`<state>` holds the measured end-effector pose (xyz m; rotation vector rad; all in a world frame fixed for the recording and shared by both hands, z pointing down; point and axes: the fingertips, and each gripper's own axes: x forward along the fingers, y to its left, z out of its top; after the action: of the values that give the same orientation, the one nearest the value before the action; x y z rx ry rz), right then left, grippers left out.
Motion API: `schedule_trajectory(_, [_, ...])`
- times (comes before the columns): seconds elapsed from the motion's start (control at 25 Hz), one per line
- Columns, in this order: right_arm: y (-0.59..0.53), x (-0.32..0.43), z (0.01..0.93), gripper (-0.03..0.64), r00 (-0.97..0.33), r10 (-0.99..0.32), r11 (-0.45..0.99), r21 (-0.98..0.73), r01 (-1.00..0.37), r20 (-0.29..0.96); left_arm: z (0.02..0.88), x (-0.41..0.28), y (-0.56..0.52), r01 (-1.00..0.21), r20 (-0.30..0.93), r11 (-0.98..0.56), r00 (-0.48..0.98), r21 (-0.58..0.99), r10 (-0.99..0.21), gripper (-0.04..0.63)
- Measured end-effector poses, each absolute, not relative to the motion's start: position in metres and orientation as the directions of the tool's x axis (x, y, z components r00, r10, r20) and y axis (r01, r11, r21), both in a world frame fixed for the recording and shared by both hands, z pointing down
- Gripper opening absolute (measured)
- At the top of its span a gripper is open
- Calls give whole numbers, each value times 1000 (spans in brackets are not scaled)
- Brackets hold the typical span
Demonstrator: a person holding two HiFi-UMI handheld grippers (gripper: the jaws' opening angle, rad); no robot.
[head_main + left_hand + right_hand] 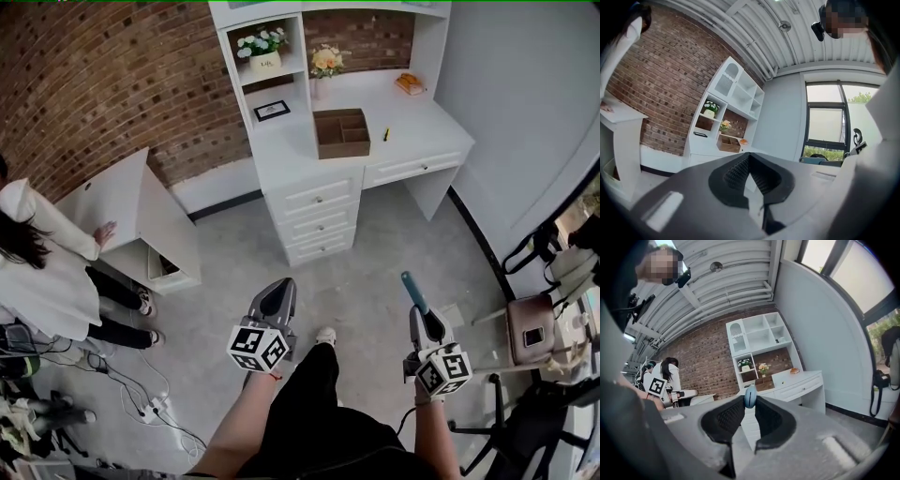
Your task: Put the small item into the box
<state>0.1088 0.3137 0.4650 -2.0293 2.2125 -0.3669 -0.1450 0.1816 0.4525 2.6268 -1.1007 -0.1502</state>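
Note:
A brown wooden box (pixel 341 132) with open compartments stands on the white desk (pixel 422 141) across the room. It shows small in the left gripper view (pixel 728 143) and the right gripper view (pixel 765 386). My right gripper (pixel 419 314) is held low in front of me, shut on a small blue item (pixel 413 292). The item (pixel 750 396) sticks up between the jaw tips of the right gripper (pixel 750 402). My left gripper (pixel 277 298) is beside it at about the same height. In its own view the left gripper (pixel 749 157) has its tips together and nothing in them.
A person in a white top (pixel 37 272) stands at the left by a white cabinet (pixel 131 220). Cables and a power strip (pixel 150 410) lie on the floor at the lower left. A chair with a bag (pixel 532 328) is at the right. Flower pots (pixel 262 47) sit on the shelves.

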Motion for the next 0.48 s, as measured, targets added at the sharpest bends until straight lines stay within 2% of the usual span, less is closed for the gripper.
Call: schedule_trajectory(0.48, [184,136,460,66,-116,-990,91,-264,-960,79,449,-107,55,-671,24,-676,715,305,-698,-1])
